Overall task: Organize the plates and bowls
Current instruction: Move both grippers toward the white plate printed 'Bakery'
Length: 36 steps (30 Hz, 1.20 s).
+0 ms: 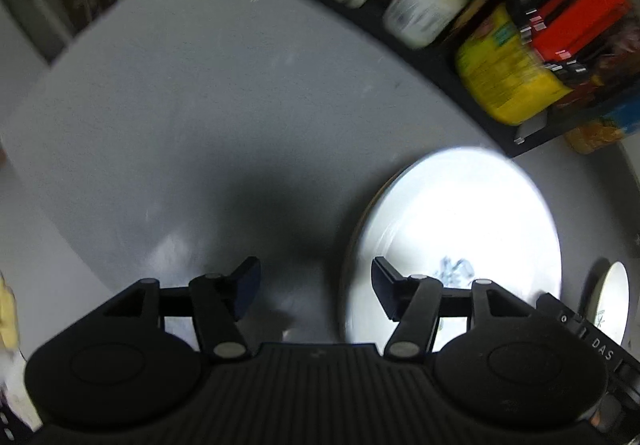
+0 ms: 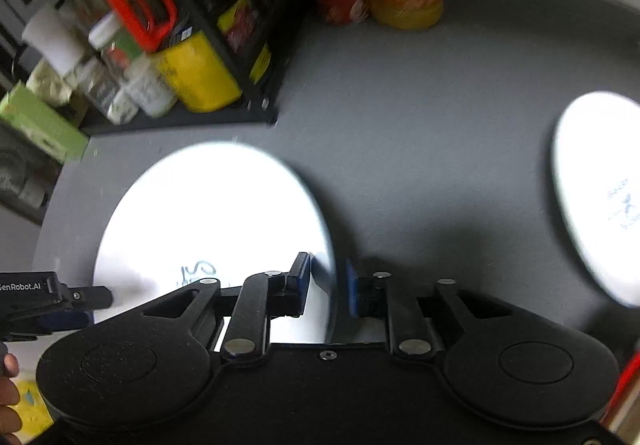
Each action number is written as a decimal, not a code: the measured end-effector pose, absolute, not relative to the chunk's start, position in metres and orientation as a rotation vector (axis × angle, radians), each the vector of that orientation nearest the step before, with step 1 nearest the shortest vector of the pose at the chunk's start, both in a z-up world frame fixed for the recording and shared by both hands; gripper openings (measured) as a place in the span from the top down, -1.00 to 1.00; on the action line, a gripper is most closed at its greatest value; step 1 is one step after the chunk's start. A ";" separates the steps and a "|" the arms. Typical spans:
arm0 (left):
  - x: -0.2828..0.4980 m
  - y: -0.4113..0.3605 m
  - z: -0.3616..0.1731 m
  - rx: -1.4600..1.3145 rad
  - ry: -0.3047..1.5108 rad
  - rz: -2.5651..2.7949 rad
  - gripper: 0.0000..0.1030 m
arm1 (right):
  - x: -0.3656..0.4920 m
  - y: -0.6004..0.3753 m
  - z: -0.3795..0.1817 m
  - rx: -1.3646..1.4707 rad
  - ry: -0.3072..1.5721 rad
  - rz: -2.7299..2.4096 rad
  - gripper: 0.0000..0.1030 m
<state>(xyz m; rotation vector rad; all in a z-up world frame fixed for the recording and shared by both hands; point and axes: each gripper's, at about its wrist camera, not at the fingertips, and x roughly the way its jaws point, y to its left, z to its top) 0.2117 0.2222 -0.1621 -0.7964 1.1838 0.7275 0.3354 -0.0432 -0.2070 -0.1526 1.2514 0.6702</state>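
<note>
Left gripper hovers low over the grey desk, fingers apart and empty. Right gripper straddles the near rim of a large white plate, fingers apart. Two white plates visible; the second lies well apart, rightward.

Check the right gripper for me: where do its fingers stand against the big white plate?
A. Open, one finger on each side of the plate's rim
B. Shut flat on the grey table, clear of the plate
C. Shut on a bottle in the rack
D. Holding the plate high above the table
A: the right gripper is open, its fingers either side of the near rim of the big white plate, which lies on the grey table.
</note>
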 end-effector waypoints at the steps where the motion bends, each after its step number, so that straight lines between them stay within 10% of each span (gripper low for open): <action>1: 0.218 0.220 -0.154 -0.777 1.176 0.710 -0.16 | 0.337 -0.046 -0.203 -0.136 1.257 0.673 0.44; 17: 0.276 0.162 -0.105 -0.665 1.147 0.510 -0.38 | 0.354 -0.107 -0.139 -0.004 1.182 0.632 -0.57; 36: 0.359 0.089 -0.107 -0.571 1.182 0.275 -0.40 | 0.385 -0.176 -0.126 0.039 1.122 0.445 -0.87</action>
